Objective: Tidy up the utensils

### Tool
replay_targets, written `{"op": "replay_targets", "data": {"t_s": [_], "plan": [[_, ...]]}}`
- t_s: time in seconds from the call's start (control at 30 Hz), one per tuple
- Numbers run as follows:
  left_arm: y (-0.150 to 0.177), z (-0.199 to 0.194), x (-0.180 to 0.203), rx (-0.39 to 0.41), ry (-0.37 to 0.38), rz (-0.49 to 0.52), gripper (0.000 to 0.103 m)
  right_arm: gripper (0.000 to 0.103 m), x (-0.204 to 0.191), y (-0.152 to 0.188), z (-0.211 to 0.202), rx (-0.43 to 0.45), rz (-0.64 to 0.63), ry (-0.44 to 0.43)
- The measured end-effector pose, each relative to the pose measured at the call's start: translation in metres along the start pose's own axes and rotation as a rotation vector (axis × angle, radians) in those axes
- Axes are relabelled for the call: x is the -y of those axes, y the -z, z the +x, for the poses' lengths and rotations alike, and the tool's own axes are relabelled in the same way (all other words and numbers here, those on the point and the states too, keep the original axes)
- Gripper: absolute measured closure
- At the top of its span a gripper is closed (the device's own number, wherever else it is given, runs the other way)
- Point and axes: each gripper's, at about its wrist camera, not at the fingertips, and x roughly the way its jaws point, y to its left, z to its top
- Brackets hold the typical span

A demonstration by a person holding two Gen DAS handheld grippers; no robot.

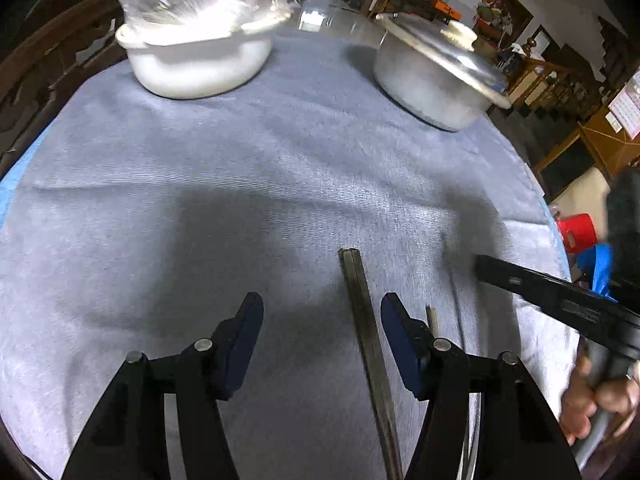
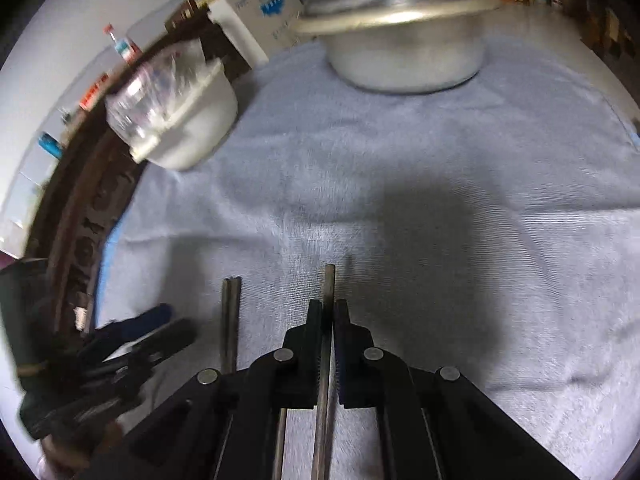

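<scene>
Metal chopsticks (image 1: 362, 320) lie lengthwise between the wide-open, empty left gripper (image 1: 322, 320) fingers, nearer its right one; right gripper (image 2: 329, 312) pinches one chopstick (image 2: 329, 288)

1. The right gripper (image 2: 328, 310), black with dark blue pads, has its jaws closed on a slim dark metal chopstick (image 2: 329, 284), whose tip projects beyond the fingers.
2. A pair of dark metal chopsticks (image 2: 231, 320) lies on the grey-blue cloth (image 2: 460, 160), just left of the gripper.
3. The black left gripper (image 2: 132, 344) appears at the lower left, blurred.
4. A lidded aluminium pot (image 2: 404, 56) stands at the far side.
5. A white pot covered with clear plastic (image 2: 188, 120) stands to the far left.
</scene>
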Motion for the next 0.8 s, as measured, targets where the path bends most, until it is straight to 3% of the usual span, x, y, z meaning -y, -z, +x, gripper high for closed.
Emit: {"op": "replay_targets", "data": {"t_s": [0.1,0.17,0.4,0.53,0.7,0.8], "plan": [[-0.002,0.011,0.003,-0.01,-0.034,0.006,0.041,0.097,0.009,0.006,-0.012,0.023,0.028,-0.024],[-0.003,0.015,0.002,-0.007,-0.058,0.002,0.05,0.097,0.013,0.01,-0.017,0.024,0.037,-0.028],[-0.006,0.019,0.01,-0.017,-0.109,0.059,0.052,0.097,0.028,0.032,-0.024,0.019,0.091,-0.037],[-0.008,0.017,0.006,-0.043,-0.029,0.002,0.052,0.097,0.031,0.04,-0.025,0.008,0.102,-0.026],[-0.006,0.019,0.012,-0.034,-0.075,0.032,0.052,0.097,0.037,0.051,-0.009,-0.057,0.136,0.004],[-0.008,0.021,0.015,-0.025,-0.094,0.039,0.052,0.097,0.039,0.054,-0.009,-0.048,0.147,-0.008]]}}
